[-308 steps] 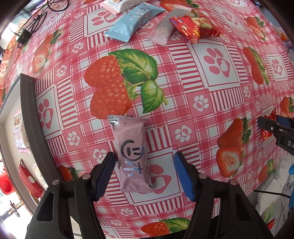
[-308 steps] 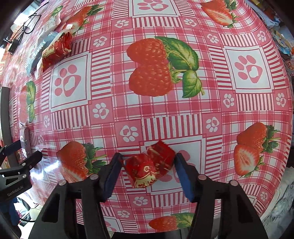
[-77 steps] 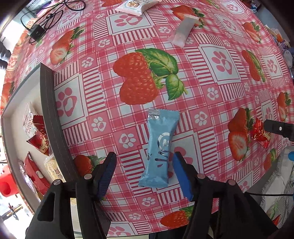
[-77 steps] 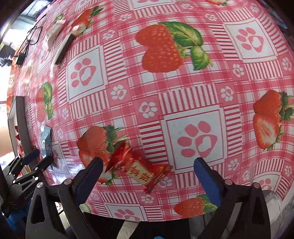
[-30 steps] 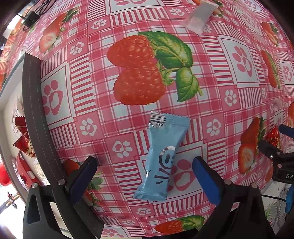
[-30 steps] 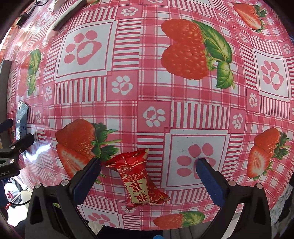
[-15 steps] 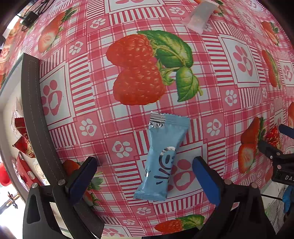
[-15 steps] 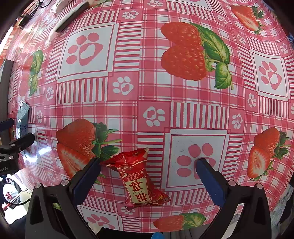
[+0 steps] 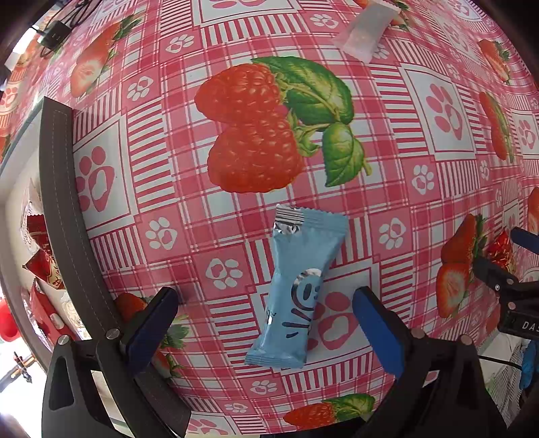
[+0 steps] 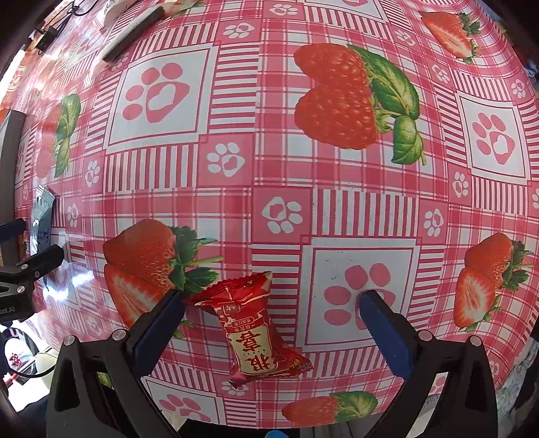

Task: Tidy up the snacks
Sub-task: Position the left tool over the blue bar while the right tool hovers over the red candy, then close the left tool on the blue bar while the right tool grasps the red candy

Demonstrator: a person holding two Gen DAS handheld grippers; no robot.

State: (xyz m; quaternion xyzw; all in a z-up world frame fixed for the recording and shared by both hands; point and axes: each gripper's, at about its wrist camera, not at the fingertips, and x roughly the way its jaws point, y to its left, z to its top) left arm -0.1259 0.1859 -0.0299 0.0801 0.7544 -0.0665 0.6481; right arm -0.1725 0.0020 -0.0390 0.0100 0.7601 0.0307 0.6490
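Note:
A light blue snack packet point(image 9: 299, 289) lies flat on the strawberry tablecloth between the wide-open jaws of my left gripper point(image 9: 266, 313), untouched. A red candy packet point(image 10: 251, 325) with Chinese characters lies on the cloth between the wide-open jaws of my right gripper point(image 10: 271, 308), nearer the left finger point(image 10: 160, 332). The red packet also shows at the right edge of the left wrist view point(image 9: 502, 251), beside the right gripper's fingertips. The blue packet also shows at the far left of the right wrist view point(image 10: 42, 215).
A dark-rimmed tray point(image 9: 62, 215) at the left table edge holds several red snack packets point(image 9: 40, 266). A translucent white packet point(image 9: 365, 28) lies at the far end. Another packet point(image 10: 133, 28) and cables point(image 9: 55, 28) lie far left. The table edge runs just below both grippers.
Almost nothing differs over the last second: both grippers stay wide open over their packets. The right wrist view has crept slightly closer to the red packet.

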